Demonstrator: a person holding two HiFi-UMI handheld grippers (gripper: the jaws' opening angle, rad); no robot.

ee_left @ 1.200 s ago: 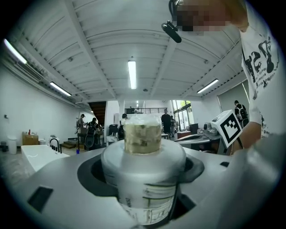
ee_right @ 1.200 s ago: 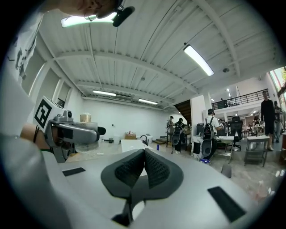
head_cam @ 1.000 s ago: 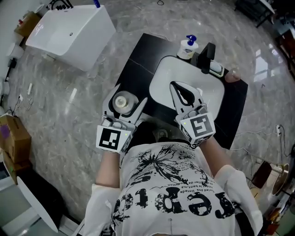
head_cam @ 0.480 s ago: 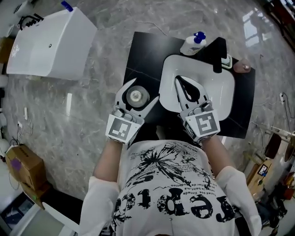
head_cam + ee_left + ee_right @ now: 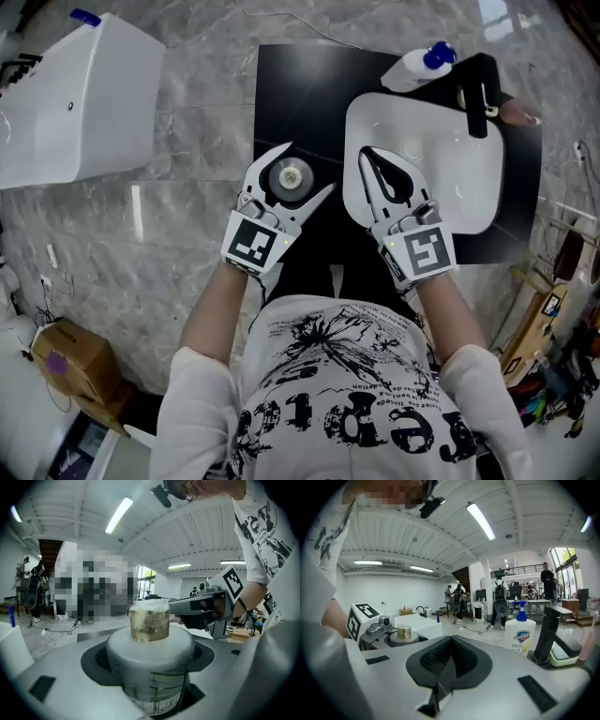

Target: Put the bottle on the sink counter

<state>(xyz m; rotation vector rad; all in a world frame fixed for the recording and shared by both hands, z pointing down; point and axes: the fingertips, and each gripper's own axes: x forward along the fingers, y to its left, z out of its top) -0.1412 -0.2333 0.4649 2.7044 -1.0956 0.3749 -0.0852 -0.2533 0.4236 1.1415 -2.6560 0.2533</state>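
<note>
The left tongs point(image 5: 302, 171) clamp the white bottle point(image 5: 150, 644) upright by its body, over the near-left part of the black desk point(image 5: 300, 84), just left of the sink basin point(image 5: 455, 183). The right tongs point(image 5: 367, 155) are closed and empty above the basin's near-left corner. A soap dispenser point(image 5: 417, 67) and a black faucet point(image 5: 480, 89) stand at the far edge.

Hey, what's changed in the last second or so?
The left claw, clamped on the bottle, carried it rightward from the left edge of the black counter to over it, beside the basin. The right claw stayed shut and empty over the basin.
</note>
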